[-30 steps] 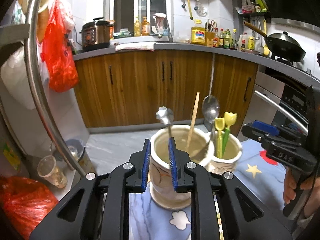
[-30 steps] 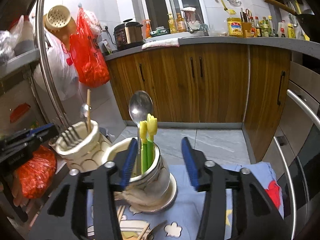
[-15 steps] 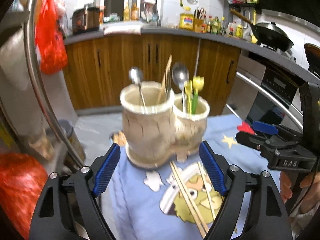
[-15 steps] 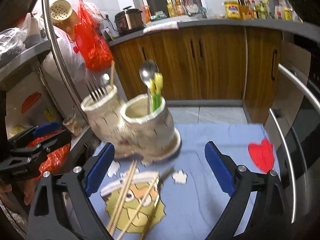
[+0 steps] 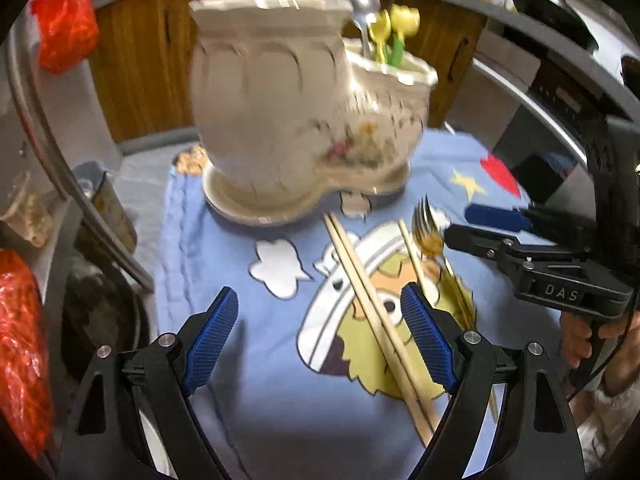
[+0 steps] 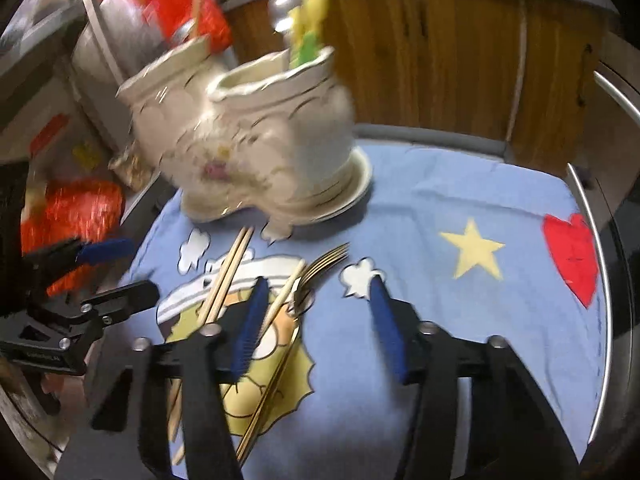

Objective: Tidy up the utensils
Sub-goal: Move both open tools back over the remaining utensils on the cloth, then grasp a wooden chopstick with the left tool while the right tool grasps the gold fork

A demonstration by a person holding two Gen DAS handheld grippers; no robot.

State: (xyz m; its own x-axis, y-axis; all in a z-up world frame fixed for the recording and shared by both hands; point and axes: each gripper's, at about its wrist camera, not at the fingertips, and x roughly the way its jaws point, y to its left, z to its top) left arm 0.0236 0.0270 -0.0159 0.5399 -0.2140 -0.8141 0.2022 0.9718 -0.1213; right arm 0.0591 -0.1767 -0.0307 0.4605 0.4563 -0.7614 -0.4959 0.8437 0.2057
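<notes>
- Blue cartoon cloth (image 5: 208, 240) on kitchen table; utensil holder (image 5: 296, 120) at far edge.
- Left gripper (image 5: 320, 344) spread wide, empty; chopsticks (image 5: 372, 308) by its right finger.
- Right gripper (image 6: 316, 320) has just been closing, nothing gripped; fork (image 6: 320, 268) just ahead of the gap.

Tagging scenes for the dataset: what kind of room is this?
Most likely a home kitchen: wooden base cabinets under a countertop, a ceramic utensil holder with spoons, and chopsticks and a fork on a blue cloth.

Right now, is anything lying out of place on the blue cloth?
Yes. Loose chopsticks and a gold fork lie flat on the blue cartoon cloth, in front of the cream ceramic utensil holder, where other utensils stand upright. Nothing looks spilled or broken, though the frames are blurred.
</notes>
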